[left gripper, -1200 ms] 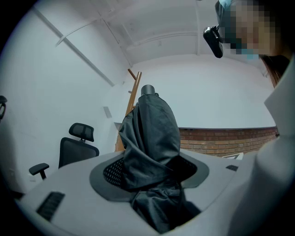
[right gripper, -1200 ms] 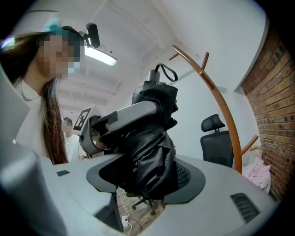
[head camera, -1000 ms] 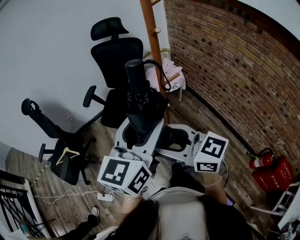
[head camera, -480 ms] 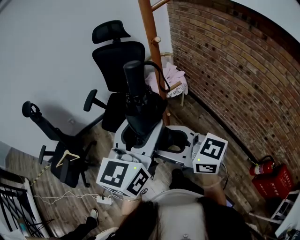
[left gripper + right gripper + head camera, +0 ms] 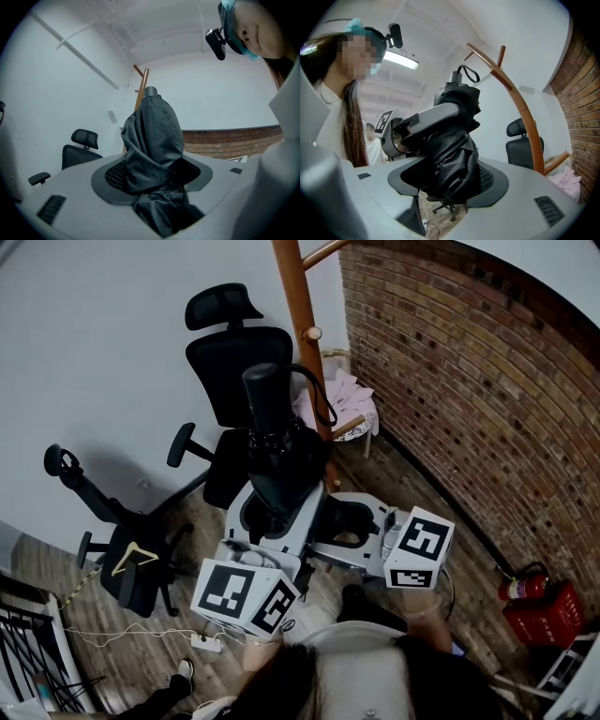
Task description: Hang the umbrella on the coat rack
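A folded black umbrella (image 5: 278, 460) stands upright in front of me, its thick handle (image 5: 263, 395) on top with a thin strap loop (image 5: 322, 395) beside it. My left gripper (image 5: 272, 517) is shut on the bunched fabric (image 5: 152, 136), which fills its jaws (image 5: 154, 176). The right gripper (image 5: 345, 521) is shut on the fabric lower down (image 5: 450, 157), jaws either side (image 5: 450, 180). Just behind the umbrella rises the wooden coat rack (image 5: 302, 324), whose curved arms and pegs (image 5: 506, 79) stand to the right of the strap loop (image 5: 469, 74).
A black office chair (image 5: 239, 352) stands behind the umbrella and another chair (image 5: 117, 531) lies tilted at the left. Pink cloth on a stool (image 5: 345, 397) sits at the rack's foot. A brick wall (image 5: 469, 381), a fire extinguisher (image 5: 523, 583) and a floor cable (image 5: 141, 634) are nearby.
Both grippers have carried the umbrella a little forward toward the coat rack. Their hold on it looks the same.
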A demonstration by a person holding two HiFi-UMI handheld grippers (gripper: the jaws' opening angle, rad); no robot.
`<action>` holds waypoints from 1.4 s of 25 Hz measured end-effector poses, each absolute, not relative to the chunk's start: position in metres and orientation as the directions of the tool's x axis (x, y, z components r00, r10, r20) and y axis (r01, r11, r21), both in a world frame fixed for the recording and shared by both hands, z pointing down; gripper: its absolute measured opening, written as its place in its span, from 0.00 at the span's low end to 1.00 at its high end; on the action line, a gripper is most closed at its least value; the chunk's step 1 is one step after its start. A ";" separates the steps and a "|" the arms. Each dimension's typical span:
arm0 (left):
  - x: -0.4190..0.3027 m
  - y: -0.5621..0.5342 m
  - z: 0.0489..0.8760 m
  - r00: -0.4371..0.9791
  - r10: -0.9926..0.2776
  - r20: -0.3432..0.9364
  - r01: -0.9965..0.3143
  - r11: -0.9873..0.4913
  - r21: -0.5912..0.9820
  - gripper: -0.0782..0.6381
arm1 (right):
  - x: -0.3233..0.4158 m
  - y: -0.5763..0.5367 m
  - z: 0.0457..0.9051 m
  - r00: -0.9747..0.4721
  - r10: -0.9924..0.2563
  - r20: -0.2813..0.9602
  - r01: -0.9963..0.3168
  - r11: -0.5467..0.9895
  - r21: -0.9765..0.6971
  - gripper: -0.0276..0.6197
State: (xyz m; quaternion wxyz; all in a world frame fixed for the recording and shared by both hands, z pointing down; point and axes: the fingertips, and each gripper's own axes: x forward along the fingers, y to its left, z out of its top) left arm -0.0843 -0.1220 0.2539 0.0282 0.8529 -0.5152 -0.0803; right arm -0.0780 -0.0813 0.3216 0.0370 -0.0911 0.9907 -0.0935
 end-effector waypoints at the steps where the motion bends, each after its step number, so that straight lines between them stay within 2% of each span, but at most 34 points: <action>1: -0.085 -0.124 0.254 0.453 -0.885 -0.108 -0.876 -0.465 0.131 0.49 | -0.078 -0.083 0.321 -0.981 -0.185 -0.056 -0.171 0.966 -0.192 0.45; 35: -0.089 -0.193 0.228 0.416 -0.900 -0.134 -0.897 -0.430 0.104 0.49 | -0.082 -0.155 0.297 -0.988 -0.141 -0.067 -0.128 0.978 -0.166 0.45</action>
